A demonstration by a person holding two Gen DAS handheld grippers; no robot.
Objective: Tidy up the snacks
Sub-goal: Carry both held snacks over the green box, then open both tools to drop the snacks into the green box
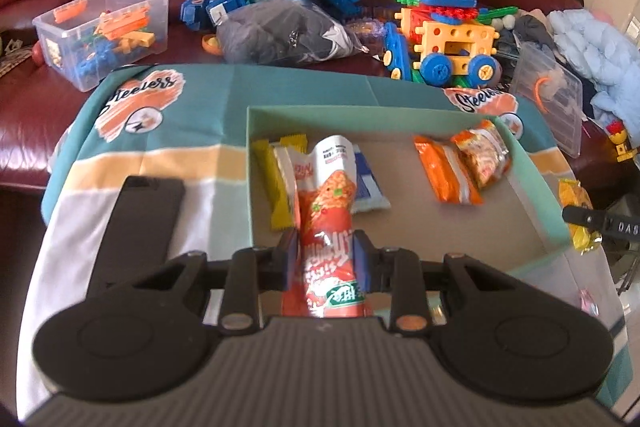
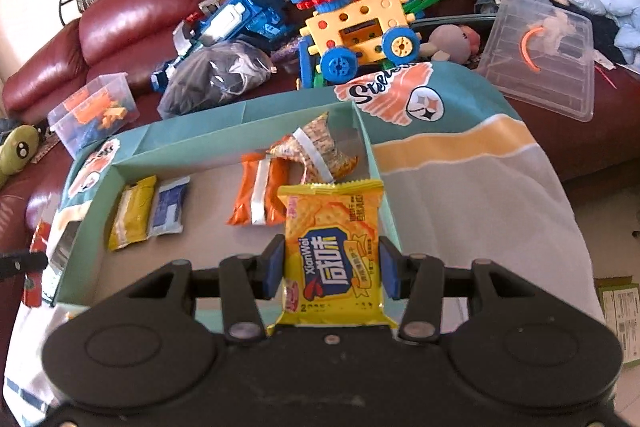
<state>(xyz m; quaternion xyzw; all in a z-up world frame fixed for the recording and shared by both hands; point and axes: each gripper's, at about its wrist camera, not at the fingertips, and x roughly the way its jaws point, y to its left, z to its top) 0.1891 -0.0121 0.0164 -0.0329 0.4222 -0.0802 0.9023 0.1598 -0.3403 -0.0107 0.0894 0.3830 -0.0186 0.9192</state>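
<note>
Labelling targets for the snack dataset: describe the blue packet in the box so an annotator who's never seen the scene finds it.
Find the shallow green box on the printed cloth in front of the red sofa. Toward its left end two flat packets lie side by side. The blue packet is the one nearer the box's middle, blue and white, next to the yellow packet; everything else lying inside is orange.

- the green box (image 1: 532, 183) has an open top; its middle floor is bare between two snack groups.
- yellow and blue packets (image 2: 148, 211) fill its left end, orange packets (image 2: 260, 199) the far right.
- far side: toy vehicle (image 2: 360, 27) and clear bin (image 1: 104, 31) crowd the sofa.
- the cloth (image 2: 480, 207) right of the box lies bare.
</note>
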